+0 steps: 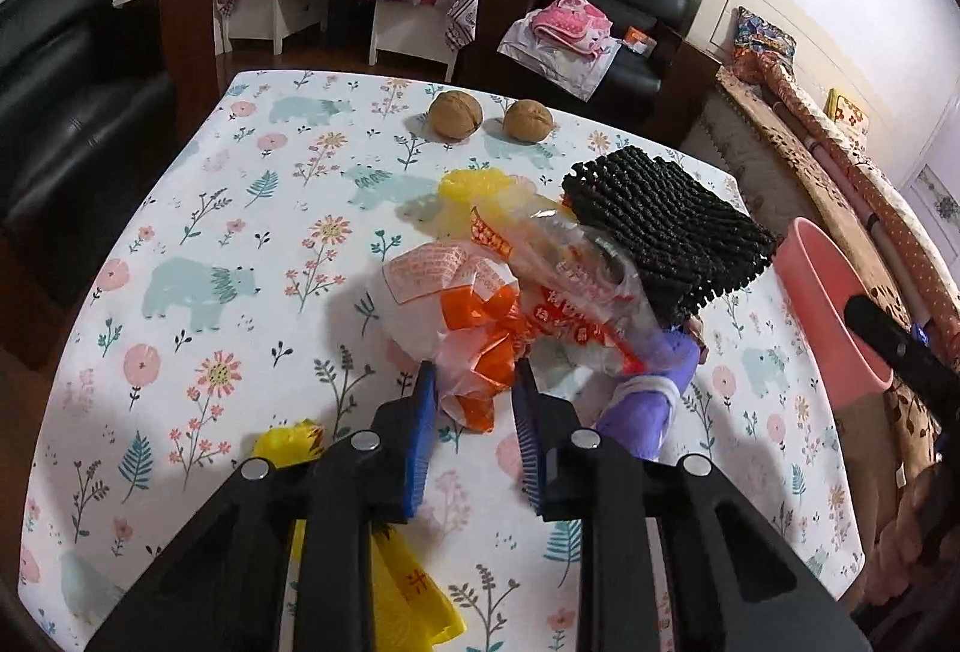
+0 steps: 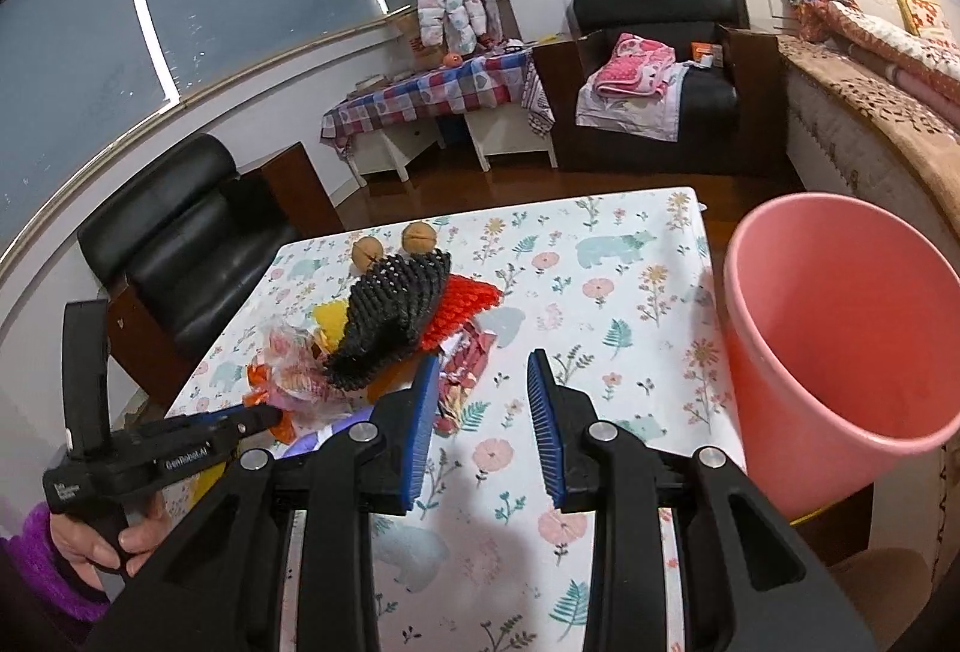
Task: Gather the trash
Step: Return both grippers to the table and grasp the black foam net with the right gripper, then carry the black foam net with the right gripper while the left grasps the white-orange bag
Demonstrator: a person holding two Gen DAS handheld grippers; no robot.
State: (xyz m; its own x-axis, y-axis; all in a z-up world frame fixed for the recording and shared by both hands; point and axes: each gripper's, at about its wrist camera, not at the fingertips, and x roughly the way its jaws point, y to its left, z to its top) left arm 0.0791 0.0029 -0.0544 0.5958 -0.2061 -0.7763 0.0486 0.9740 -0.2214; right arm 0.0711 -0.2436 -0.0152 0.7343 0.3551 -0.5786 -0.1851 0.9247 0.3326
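Left claw (image 1: 471,382) pinching the orange-and-white plastic bag (image 1: 462,316) at the near edge of the trash pile (image 2: 384,334); right claw (image 2: 483,370) spread, empty. Mid-tabletop (image 1: 180,208): everything uncollected. Beyond, pink bucket (image 2: 840,322) looking empty. Barely begun.

Your matte black plastic grippers (image 1: 474,382) carry ribbed blue pads (image 2: 420,412), silver screws; a fuzzy purple sleeve (image 2: 36,562).

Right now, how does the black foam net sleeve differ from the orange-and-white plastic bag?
The black foam net sleeve is dark, ribbed mesh lying untouched atop the pile; the orange-and-white plastic bag is glossy, crumpled film, pinched by the left gripper. Both lie on the floral tablecloth.
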